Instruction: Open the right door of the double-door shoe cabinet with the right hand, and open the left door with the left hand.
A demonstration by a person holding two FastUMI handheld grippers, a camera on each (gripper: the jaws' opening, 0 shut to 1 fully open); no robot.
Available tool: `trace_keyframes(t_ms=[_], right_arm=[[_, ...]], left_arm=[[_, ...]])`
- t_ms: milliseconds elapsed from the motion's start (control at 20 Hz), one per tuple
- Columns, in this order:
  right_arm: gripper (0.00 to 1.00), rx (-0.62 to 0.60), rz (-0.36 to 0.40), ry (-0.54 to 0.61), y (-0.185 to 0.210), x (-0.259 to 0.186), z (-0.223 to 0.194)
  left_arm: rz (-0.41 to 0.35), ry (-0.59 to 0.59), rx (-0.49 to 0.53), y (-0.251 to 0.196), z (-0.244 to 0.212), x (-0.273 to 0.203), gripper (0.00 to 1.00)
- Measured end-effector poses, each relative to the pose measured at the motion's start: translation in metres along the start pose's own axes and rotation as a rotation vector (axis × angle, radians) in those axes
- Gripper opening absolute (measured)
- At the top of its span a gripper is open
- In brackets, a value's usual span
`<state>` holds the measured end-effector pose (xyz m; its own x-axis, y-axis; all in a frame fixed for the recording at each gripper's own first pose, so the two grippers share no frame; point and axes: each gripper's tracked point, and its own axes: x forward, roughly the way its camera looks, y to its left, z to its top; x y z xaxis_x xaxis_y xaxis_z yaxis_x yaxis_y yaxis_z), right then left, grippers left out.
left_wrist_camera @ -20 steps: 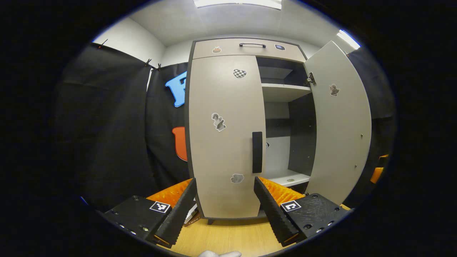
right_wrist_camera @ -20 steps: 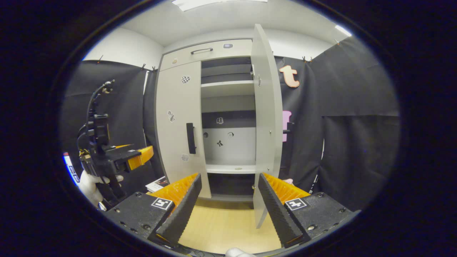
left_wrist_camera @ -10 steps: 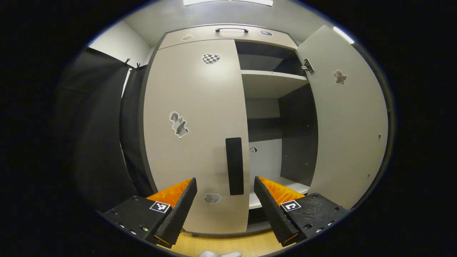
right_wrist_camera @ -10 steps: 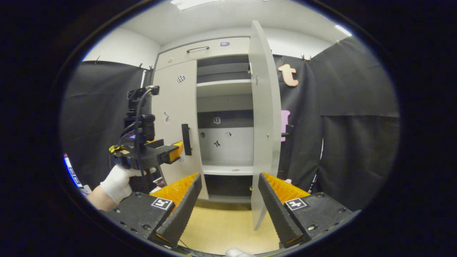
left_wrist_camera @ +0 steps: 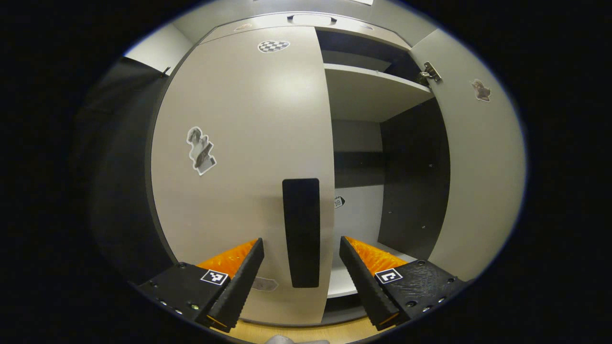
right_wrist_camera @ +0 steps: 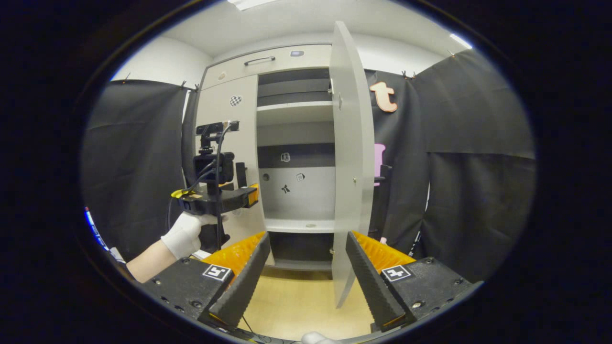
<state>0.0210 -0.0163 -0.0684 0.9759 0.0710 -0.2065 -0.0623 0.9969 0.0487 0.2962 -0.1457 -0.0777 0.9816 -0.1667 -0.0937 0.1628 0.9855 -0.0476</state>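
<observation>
The left gripper (left_wrist_camera: 301, 248) points level and forward, its two fingers spread wide apart with nothing pressed between them. In the right gripper view the same left gripper (right_wrist_camera: 252, 193) shows side-on at mid height, body horizontal, camera mast standing upright above it and a cable looping down its back. A white-gloved left hand (right_wrist_camera: 185, 233) grips its handle from below, the bare forearm (right_wrist_camera: 146, 260) slanting down and toward the viewer. The right gripper (right_wrist_camera: 307, 248) sits farther back, held level, fingers (right_wrist_camera: 244, 282) likewise wide apart and gripping nothing.
</observation>
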Motion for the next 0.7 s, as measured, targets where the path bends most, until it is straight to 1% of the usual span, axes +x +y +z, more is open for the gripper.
trace_keyframes(t_ms=[50,100,200,250,300,350,400,450,500,550,700], right_arm=[[0.99,0.0,0.0,0.003,-0.001,0.002,0.0],[0.99,0.0,0.001,0.003,-0.001,0.004,0.001],[0.99,-0.001,0.005,0.009,0.0,0.007,-0.001],[0.99,0.002,0.009,0.013,0.0,0.009,-0.002],[0.99,0.005,0.016,0.019,0.002,0.012,-0.002],[0.99,0.007,0.021,0.022,0.003,0.013,-0.003],[0.99,0.007,0.026,0.019,0.004,0.014,-0.001],[1.0,0.004,0.029,0.015,0.005,0.015,0.001],[0.99,-0.001,0.033,0.01,0.007,0.016,0.003],[0.99,-0.005,0.038,0.006,0.009,0.015,0.004],[0.99,-0.013,0.05,0.003,0.011,0.012,0.003]], left_arm=[[0.001,-0.001,-0.001,0.0,0.0,0.004,0.92],[0.005,-0.008,-0.003,0.001,0.0,0.007,0.9],[0.022,-0.012,0.0,0.003,0.0,0.007,0.9],[0.033,-0.011,0.012,0.005,0.0,0.007,0.84],[0.032,-0.019,0.017,0.006,0.0,0.01,0.81],[0.022,-0.02,0.017,0.006,-0.001,0.009,0.71],[0.008,-0.022,0.008,0.002,0.0,0.007,0.72],[-0.009,-0.022,0.001,-0.001,0.0,0.008,0.35],[-0.006,-0.025,0.004,0.0,0.001,0.004,0.39],[0.001,-0.024,0.008,0.0,0.0,0.008,0.29],[0.012,-0.02,0.001,0.0,0.0,0.008,0.15]])
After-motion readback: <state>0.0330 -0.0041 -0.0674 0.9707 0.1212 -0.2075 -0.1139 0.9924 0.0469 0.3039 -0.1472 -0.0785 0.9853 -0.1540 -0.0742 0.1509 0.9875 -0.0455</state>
